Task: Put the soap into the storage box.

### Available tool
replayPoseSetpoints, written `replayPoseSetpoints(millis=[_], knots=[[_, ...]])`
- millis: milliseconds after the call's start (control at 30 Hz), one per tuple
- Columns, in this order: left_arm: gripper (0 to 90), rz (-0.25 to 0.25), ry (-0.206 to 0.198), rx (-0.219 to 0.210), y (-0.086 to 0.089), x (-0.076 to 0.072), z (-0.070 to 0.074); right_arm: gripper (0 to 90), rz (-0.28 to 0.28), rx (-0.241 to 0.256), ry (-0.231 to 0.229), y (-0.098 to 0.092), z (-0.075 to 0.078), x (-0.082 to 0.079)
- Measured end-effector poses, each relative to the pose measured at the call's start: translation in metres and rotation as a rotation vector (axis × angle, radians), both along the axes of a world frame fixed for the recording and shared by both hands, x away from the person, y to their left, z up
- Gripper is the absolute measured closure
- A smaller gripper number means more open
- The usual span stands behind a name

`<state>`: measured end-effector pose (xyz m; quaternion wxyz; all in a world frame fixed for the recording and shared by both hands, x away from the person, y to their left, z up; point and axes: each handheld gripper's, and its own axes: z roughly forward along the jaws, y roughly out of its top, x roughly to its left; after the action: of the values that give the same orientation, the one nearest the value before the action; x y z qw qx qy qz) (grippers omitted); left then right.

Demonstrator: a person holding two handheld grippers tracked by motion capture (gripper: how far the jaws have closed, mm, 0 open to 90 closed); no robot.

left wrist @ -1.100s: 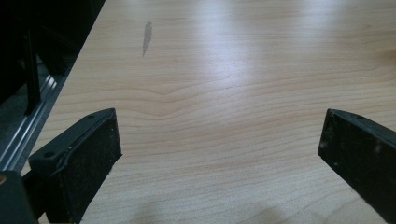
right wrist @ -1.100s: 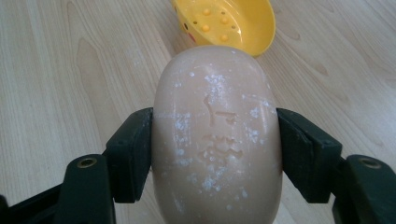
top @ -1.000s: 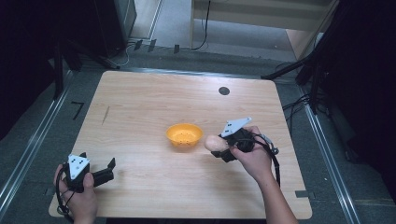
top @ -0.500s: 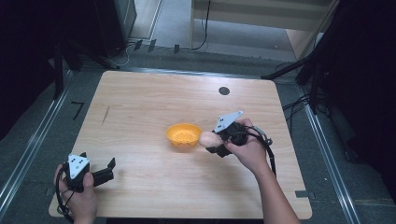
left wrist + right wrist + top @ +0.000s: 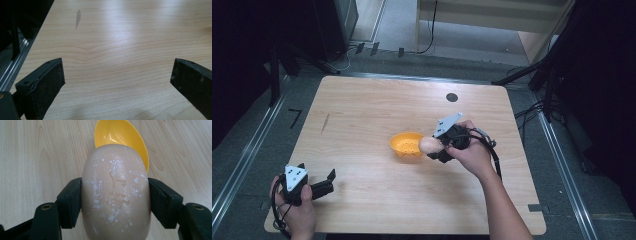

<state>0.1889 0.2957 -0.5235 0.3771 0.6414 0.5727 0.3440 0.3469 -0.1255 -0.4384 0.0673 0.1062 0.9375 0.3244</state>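
Right hand-held gripper (image 5: 435,148) carries a pale soap bar (image 5: 429,144) up to the rim of the yellow bowl (image 5: 406,144).

Its jaws are clamped on the two sides of the soap bar, which in the right gripper view (image 5: 115,195) stands between them with the yellow bowl (image 5: 121,137) just beyond at 12 o'clock. Compared with half a second ago, the right hand (image 5: 472,152) and its load have moved a little toward 9 o'clock, so the soap now sits at the bowl's 3 o'clock edge, just beside or slightly over the rim; I cannot tell whether they touch. The left hand-held gripper (image 5: 328,181) has stayed at the counter's (image 5: 362,110) 7 o'clock corner, jaws wide apart over bare wood (image 5: 117,72), holding nothing.
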Motion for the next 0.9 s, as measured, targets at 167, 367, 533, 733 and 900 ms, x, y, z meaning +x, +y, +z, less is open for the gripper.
replayPoseSetpoints(millis=[167, 367, 533, 733, 900], knots=[[0.0, -0.002, 0.001, -0.002, 0.000, 0.000, 0.000, 32.9, 0.034, -0.003, -0.003, 0.005, 0.001, 0.005], [0.0, -0.005, 0.000, -0.002, 0.000, 0.000, 0.000, 32.9, 0.061, -0.006, -0.018, 0.013, 0.002, 0.011], [0.0, -0.007, 0.000, -0.002, 0.000, 0.000, 0.000, 32.9, 0.088, -0.021, -0.015, 0.021, 0.004, 0.016], [0.0, -0.007, 0.000, -0.002, 0.000, 0.000, 0.000, 32.9, 0.101, -0.014, -0.001, 0.029, 0.004, 0.023], [0.0, -0.007, 0.000, -0.001, 0.000, 0.000, 0.000, 32.9, 0.115, -0.031, -0.005, 0.038, 0.003, 0.028]])
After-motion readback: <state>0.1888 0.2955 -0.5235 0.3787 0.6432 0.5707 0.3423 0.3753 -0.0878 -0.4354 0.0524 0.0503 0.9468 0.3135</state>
